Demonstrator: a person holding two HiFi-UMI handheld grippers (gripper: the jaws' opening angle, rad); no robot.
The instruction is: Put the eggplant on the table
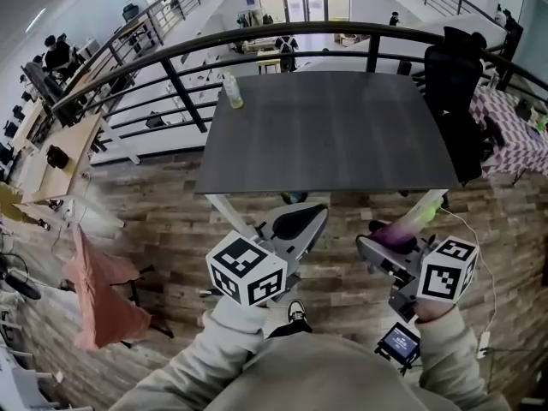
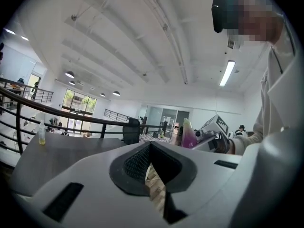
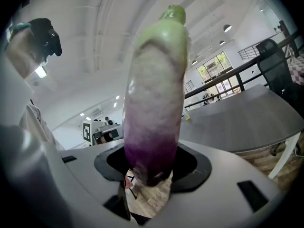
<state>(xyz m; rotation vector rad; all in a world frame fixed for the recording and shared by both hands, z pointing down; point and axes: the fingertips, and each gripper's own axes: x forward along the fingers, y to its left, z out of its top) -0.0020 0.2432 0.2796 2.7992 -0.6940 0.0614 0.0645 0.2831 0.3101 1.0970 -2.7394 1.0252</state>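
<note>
The right gripper (image 3: 151, 172) clamps the eggplant (image 3: 154, 103), its green tip jutting ahead. The left gripper (image 2: 151, 160) is closed, empty.

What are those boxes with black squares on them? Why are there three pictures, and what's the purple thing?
A person holds a grabbing tool in each hand; the patterned cubes are part of them. One picture comes from a camera on the person's head, looking down. The other two come from cameras riding on the tools. The right gripper squeezes an eggplant, purple and green. The left gripper is shut, holding nothing. On the grey table stands a small bottle.
</note>
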